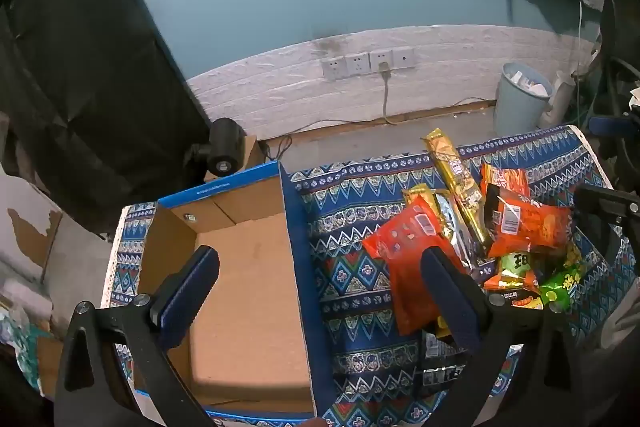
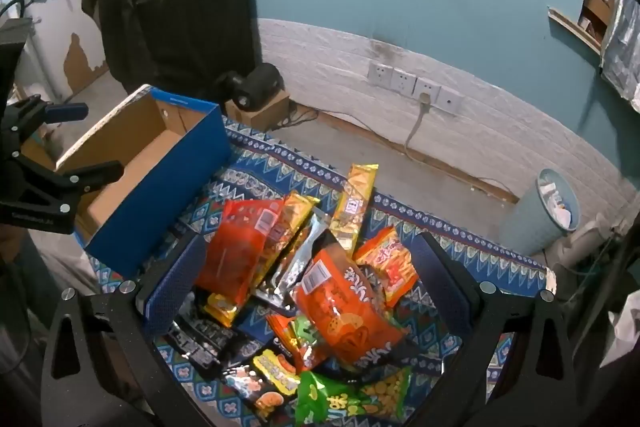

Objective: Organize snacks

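**Snack packets heaped on a patterned cloth beside an empty box; both tongs spread wide.**

Left wrist view: the left tongs [image 1: 320,291] stand spread, holding nothing, one finger over the open cardboard box [image 1: 248,287], the other over a red packet [image 1: 404,259]. The box lies left of the heap on the cloth-covered tabletop [image 1: 352,227]. A long gold packet [image 1: 456,187] runs lengthwise away from the camera, leaning left. Right wrist view: the right tongs [image 2: 316,291] hang spread and empty above the heap. An orange packet [image 2: 344,307] lies diagonally, and a green packet [image 2: 352,399] lies crosswise nearest the camera.
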Motion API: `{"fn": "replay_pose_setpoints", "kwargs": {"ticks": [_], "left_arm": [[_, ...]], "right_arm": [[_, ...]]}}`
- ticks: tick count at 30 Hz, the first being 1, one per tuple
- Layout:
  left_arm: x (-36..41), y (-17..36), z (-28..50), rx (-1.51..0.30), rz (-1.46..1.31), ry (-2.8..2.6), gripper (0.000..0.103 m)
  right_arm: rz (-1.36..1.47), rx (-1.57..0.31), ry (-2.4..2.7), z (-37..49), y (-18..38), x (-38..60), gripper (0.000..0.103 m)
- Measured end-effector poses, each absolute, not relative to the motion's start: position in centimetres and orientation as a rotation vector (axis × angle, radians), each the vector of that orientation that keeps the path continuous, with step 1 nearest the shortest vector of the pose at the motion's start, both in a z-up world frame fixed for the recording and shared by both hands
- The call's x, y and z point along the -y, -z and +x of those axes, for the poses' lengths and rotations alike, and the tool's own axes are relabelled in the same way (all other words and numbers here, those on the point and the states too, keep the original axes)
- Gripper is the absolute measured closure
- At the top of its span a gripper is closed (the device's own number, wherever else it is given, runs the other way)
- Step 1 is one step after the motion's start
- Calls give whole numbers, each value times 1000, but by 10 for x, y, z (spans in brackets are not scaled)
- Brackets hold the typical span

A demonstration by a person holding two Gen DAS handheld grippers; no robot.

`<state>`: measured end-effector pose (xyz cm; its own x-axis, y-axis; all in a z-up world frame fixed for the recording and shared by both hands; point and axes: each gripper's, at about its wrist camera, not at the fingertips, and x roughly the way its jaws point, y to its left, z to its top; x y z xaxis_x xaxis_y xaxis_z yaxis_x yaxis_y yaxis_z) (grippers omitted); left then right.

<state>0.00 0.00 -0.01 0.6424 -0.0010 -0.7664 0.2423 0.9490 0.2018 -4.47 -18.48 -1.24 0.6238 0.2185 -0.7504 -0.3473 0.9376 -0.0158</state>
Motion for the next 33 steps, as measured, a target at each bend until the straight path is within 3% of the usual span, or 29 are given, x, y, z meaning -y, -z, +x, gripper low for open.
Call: {"fn": "replay_pose_setpoints", "kwargs": {"ticks": [33], "left_arm": [[10, 6, -5, -892, 307, 169, 1]], "right_arm": [[-185, -849, -343, -50, 15, 181, 3]]}}
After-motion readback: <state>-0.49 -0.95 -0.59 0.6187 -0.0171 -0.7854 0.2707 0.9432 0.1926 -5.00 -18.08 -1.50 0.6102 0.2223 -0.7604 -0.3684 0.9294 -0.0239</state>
